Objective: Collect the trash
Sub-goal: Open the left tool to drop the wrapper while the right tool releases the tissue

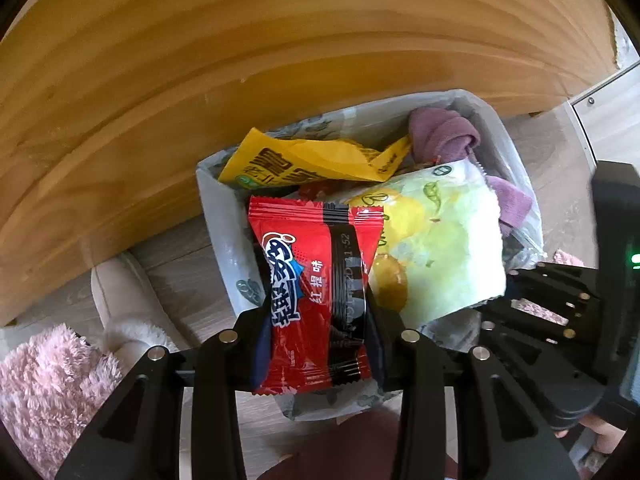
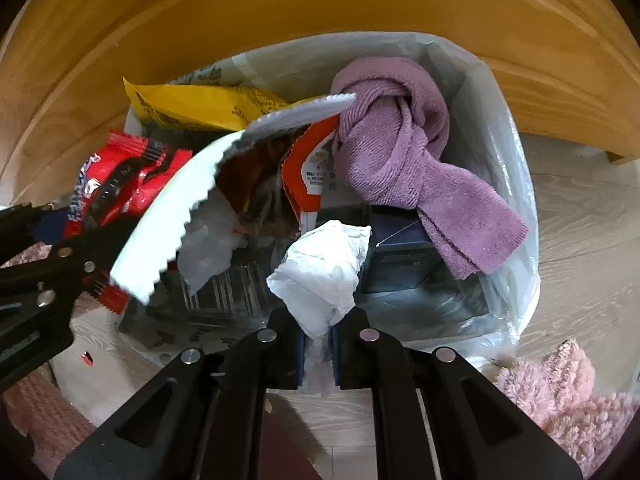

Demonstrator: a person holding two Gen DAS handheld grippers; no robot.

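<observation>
We hold both tools pointing down over the lined trash bin (image 1: 224, 216), which stands on the wood-look floor (image 2: 576, 240) just beside a pale wooden furniture panel (image 1: 200, 60). The left tool (image 1: 320, 316) pinches a red snack packet (image 1: 316, 292) across its middle, jaws part-closed on the film, the packet hanging just above the bin's near rim. It reads as light, crinkly and slick; the puffed body looks to give under the pads, so a hold across the flat waist, or on a crimped end seam, seems safest against slipping. The right tool (image 2: 316, 332) is pressed nearly together on a crumpled white tissue (image 2: 320, 272), gripping its lower tail while the wad bulges above the fingertips. Soft, almost weightless, it can tear or cling to the pads, so we judge it may need a clear spread of the jaws to drop free. Already in the bin: a yellow wrapper (image 1: 304, 160), a green-and-yellow packet (image 1: 436, 248) lying on top, a knotted purple cloth (image 2: 400, 140), an orange-and-white sachet (image 2: 312, 172) and a dark box (image 2: 400, 264) low down. The bin looks fairly full, so light items may perch on the heap and not sink. Pink fluffy fabric (image 1: 44, 380) and a pale slipper (image 1: 120, 300) sit at the frame edges, well clear of both tools.
</observation>
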